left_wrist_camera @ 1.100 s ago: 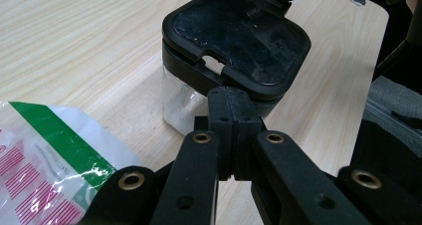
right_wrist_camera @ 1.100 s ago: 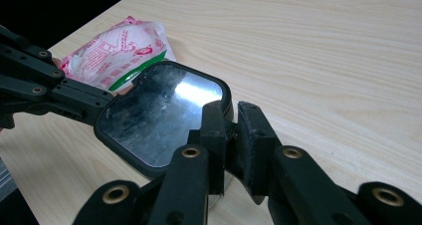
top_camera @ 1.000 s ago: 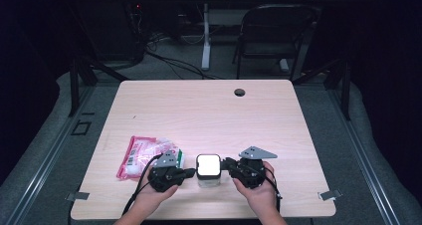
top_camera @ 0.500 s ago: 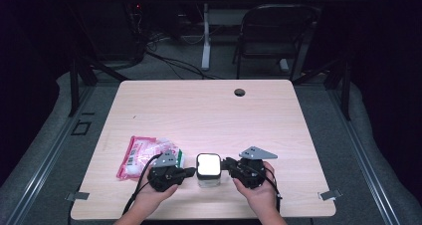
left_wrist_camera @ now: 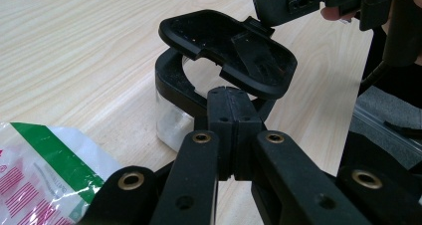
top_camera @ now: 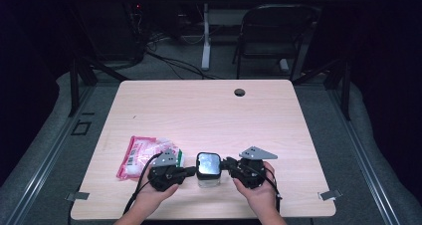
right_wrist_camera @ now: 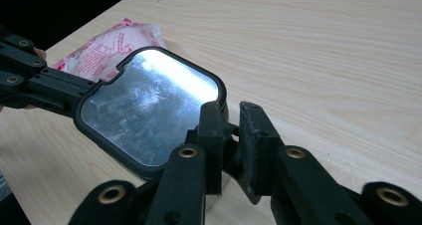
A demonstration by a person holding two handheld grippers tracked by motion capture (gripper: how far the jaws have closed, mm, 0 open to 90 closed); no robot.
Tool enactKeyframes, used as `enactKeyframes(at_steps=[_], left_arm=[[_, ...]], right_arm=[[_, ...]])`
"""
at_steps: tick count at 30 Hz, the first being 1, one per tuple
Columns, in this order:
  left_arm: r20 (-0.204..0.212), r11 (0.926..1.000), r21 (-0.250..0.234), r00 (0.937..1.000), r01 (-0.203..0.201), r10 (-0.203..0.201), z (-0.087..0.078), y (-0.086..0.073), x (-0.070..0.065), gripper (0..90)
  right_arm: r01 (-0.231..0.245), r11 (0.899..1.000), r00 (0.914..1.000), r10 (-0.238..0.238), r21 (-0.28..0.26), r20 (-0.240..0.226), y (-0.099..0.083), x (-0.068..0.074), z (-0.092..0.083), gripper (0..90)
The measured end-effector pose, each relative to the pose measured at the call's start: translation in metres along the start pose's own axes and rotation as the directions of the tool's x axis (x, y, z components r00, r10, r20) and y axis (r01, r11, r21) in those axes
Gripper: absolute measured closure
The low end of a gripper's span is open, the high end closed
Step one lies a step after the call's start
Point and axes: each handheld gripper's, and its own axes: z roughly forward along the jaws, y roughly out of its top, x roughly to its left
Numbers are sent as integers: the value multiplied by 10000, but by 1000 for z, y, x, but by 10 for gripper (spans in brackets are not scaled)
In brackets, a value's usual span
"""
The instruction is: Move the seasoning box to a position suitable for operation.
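A: High view first, nearest edge: the person's two hands come in at the bottom, each holding a claw. The left claw (top_camera: 188, 171) and the right claw (top_camera: 226, 165) point inward at a small clear container (top_camera: 208, 177) standing between them on the desk (top_camera: 209, 115).

B: Left gripper view: are those jaws pressed together?

A: Yes, fully together, with nothing visible between the pads. Their tips sit right at the container's black rim (left_wrist_camera: 171, 78), under the raised lid (left_wrist_camera: 229, 51); whether they touch it I cannot tell.

B: And the right one?

A: Its jaws have just been opening. In the right gripper view they stand slightly apart at the lid's (right_wrist_camera: 149, 113) near edge, with a tab of it between them.

B: Farther off?

A: A pink and white packet (top_camera: 144, 155) lies just left of the left claw, and a dark round hole (top_camera: 240, 92) sits near the desk's far edge.
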Motion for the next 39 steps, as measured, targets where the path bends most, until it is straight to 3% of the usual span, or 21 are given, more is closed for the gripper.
enactKeyframes(at_steps=[14, 23, 30, 35, 36, 39], left_arm=[[-72, 9998, -148, 9999, -98, 97, -3, 8, -1, 900], [52, 9996, -173, 9998, -215, 216, -2, 16, -5, 900], [204, 9992, -252, 9993, -315, 320, -1, 21, -9, 899], [207, 9989, -319, 9992, -330, 336, -1, 23, -11, 898], [228, 9988, -370, 9992, -313, 321, -1, 24, -13, 897], [235, 9989, -330, 9991, -335, 342, 0, 24, -14, 896]], right_arm=[[295, 9995, 9994, -294, 76, -165, -2, 5, -4, 700], [590, 9981, 9949, -573, 181, -833, -4, 14, -14, 553], [1193, 9927, 9872, -1169, 161, -1084, -7, 24, -15, 468], [1345, 9909, 9855, -1325, 115, -1056, -7, 29, -13, 445], [1581, 9873, 9836, -1561, 155, -906, -7, 31, -11, 435], [1699, 9855, 9833, -1693, 30, -665, -8, 33, -9, 436]])
